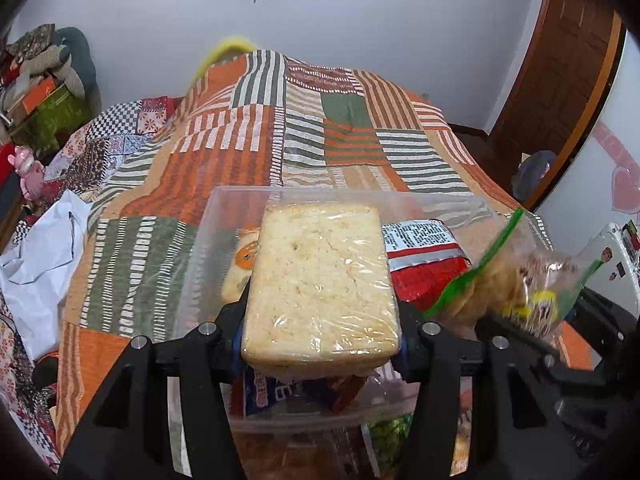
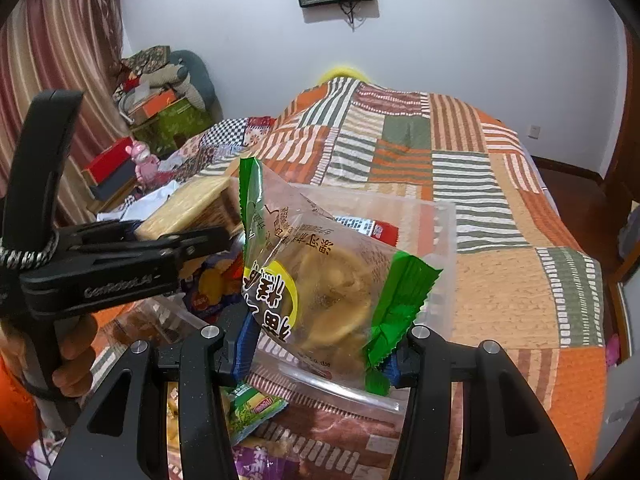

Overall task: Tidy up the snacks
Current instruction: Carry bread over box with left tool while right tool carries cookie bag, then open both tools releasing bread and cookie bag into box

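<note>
Both jaws grip wrapped snacks (image 1: 320, 280).

One clear plastic bin (image 1: 224, 216) is sitting at center. Two grippers are each carrying one snack: one wrapped pale cake block (image 1: 320, 280) at 6 o'clock, one green-edged pastry packet (image 2: 320, 280). One red packet (image 1: 424, 264) is lying at 3 o'clock.

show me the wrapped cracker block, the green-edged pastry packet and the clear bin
wrapped cracker block (image 1: 320, 280), left wrist view, middle of its top face
green-edged pastry packet (image 2: 320, 284), right wrist view, clear middle over the pastry
clear bin (image 1: 224, 208), left wrist view, far left corner of its wall
</note>
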`<action>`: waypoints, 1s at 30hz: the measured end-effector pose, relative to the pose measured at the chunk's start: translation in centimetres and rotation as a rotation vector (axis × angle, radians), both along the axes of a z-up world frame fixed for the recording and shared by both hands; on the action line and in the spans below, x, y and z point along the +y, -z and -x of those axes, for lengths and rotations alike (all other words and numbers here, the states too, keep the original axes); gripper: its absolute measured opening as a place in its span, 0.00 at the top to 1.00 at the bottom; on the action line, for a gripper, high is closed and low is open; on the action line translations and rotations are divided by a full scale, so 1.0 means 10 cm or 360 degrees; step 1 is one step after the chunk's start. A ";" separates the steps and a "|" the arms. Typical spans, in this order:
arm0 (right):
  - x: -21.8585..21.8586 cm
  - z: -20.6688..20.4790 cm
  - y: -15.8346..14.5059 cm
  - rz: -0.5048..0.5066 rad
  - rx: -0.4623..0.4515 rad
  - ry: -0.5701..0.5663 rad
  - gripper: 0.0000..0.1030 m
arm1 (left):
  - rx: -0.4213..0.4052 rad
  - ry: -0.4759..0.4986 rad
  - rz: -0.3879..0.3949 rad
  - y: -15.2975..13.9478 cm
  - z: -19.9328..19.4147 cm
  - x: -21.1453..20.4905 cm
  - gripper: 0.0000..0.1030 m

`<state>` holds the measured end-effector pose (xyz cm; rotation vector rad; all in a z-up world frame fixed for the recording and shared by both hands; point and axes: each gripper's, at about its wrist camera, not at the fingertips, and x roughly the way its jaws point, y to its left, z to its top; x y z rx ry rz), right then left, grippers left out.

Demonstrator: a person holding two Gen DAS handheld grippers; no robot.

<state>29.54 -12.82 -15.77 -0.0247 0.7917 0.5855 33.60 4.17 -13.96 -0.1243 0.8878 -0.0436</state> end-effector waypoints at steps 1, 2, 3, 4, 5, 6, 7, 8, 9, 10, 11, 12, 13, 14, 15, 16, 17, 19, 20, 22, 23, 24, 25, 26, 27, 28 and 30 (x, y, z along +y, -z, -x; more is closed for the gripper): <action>0.01 -0.01 0.01 0.0002 0.0009 -0.0006 0.55 | 0.0002 0.0001 -0.0004 0.01 -0.01 -0.01 0.47; 0.01 -0.01 0.02 0.0000 0.0017 -0.0013 0.55 | 0.0005 0.0000 -0.0009 0.02 -0.02 -0.01 0.47; 0.02 -0.03 0.04 -0.0001 0.0028 -0.0024 0.55 | 0.0006 0.0002 -0.0011 0.03 -0.03 -0.02 0.47; 0.03 -0.03 0.05 0.0001 0.0036 -0.0034 0.55 | 0.0004 0.0002 -0.0008 0.03 -0.03 -0.02 0.47; 0.04 -0.03 0.07 0.0012 0.0035 -0.0038 0.55 | 0.0000 0.0001 -0.0008 0.04 -0.02 -0.02 0.47; 0.05 -0.03 0.08 0.0033 0.0025 -0.0039 0.55 | -0.0009 -0.0001 -0.0021 0.04 -0.02 -0.03 0.47; 0.07 -0.02 0.08 0.0053 0.0008 -0.0041 0.55 | -0.0015 -0.0002 -0.0039 0.04 -0.01 -0.04 0.47; 0.08 -0.02 0.08 0.0053 0.0005 -0.0041 0.55 | -0.0016 -0.0002 -0.0050 0.05 -0.02 -0.04 0.47; 0.09 -0.02 0.08 0.0054 0.0007 -0.0042 0.54 | -0.0014 -0.0003 -0.0056 0.05 -0.02 -0.05 0.47; 0.09 -0.02 0.08 0.0054 0.0010 -0.0043 0.53 | -0.0013 -0.0012 -0.0060 0.05 -0.02 -0.05 0.47; 0.08 -0.02 0.08 0.0049 0.0013 -0.0043 0.53 | -0.0014 -0.0023 -0.0057 0.05 -0.01 -0.04 0.47; 0.08 -0.03 0.09 0.0050 0.0017 -0.0044 0.53 | -0.0021 -0.0033 -0.0044 0.04 0.00 -0.04 0.47; 0.08 -0.03 0.09 0.0050 0.0016 -0.0045 0.53 | -0.0029 -0.0035 -0.0040 0.02 0.02 -0.04 0.47; 0.08 -0.02 0.09 0.0049 0.0016 -0.0044 0.53 | -0.0033 -0.0035 -0.0045 0.02 0.03 -0.04 0.46; 0.08 -0.02 0.09 0.0049 0.0017 -0.0043 0.53 | -0.0042 -0.0035 -0.0056 0.00 0.05 -0.04 0.46; 0.08 -0.01 0.09 0.0050 0.0017 -0.0044 0.53 | -0.0049 -0.0031 -0.0064 -0.01 0.07 -0.05 0.46; 0.08 -0.01 0.09 0.0050 0.0023 -0.0044 0.52 | -0.0051 -0.0027 -0.0071 -0.02 0.09 -0.05 0.46; 0.07 -0.02 0.08 0.0041 0.0041 -0.0039 0.52 | -0.0050 -0.0019 -0.0074 -0.03 0.11 -0.05 0.46; 0.06 -0.02 0.08 0.0028 0.0058 -0.0041 0.52 | -0.0048 -0.0009 -0.0076 -0.05 0.13 -0.05 0.46; 0.05 -0.02 0.09 -0.0002 0.0086 -0.0037 0.47 | -0.0070 -0.0022 -0.0081 -0.09 0.19 -0.03 0.46; 0.03 -0.01 0.08 -0.0018 0.0094 -0.0028 0.44 | -0.0077 -0.0025 -0.0077 -0.11 0.23 -0.03 0.46; 0.04 0.00 0.08 -0.0023 0.0099 -0.0034 0.39 | -0.0087 -0.0020 -0.0067 -0.14 0.27 -0.02 0.46; 0.05 0.01 0.07 -0.0021 0.0094 -0.0034 0.35 | -0.0097 -0.0017 -0.0062 -0.16 0.30 -0.02 0.46; 0.05 0.03 0.06 -0.0011 0.0083 -0.0026 0.34 | -0.0101 -0.0014 -0.0062 -0.18 0.32 -0.02 0.46; 0.06 0.04 0.04 0.0006 0.0068 -0.0018 0.33 | -0.0110 -0.0008 -0.0060 -0.20 0.35 -0.02 0.46; 0.07 0.07 0.01 0.0021 0.0049 -0.0015 0.30 | -0.0115 -0.0003 -0.0061 -0.22 0.37 -0.01 0.46; 0.07 0.10 -0.03 0.0037 0.0014 0.0002 0.23 | -0.0119 0.0006 -0.0068 -0.25 0.41 -0.02 0.46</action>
